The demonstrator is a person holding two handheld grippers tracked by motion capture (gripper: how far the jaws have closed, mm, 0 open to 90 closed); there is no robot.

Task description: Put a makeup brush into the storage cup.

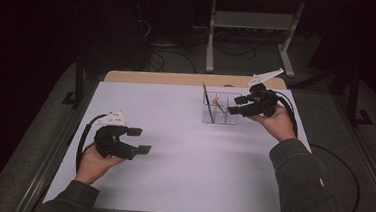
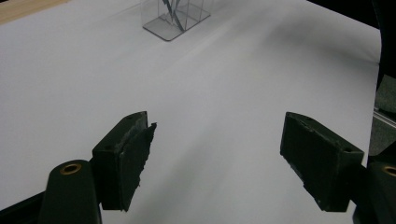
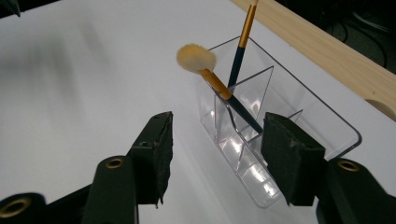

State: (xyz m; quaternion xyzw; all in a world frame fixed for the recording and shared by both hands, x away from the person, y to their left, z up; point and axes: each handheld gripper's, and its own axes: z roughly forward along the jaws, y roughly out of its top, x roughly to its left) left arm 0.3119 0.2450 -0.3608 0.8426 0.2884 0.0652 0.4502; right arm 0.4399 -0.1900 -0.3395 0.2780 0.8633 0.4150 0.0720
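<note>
In the right gripper view the right gripper (image 3: 215, 158) stands spread and empty, the brush (image 3: 219, 86) leaning in the clear organizer (image 3: 327, 126) just above its jaws.

High view sits above the near edge, looking forward and down over the whole white tabletop (image 1: 183, 151). Left tool cam rides low, seeing the clear plastic compartment organizer (image 2: 175, 18) far off. Right tool cam looks down on that organizer (image 3: 299, 126) from close up.
</note>
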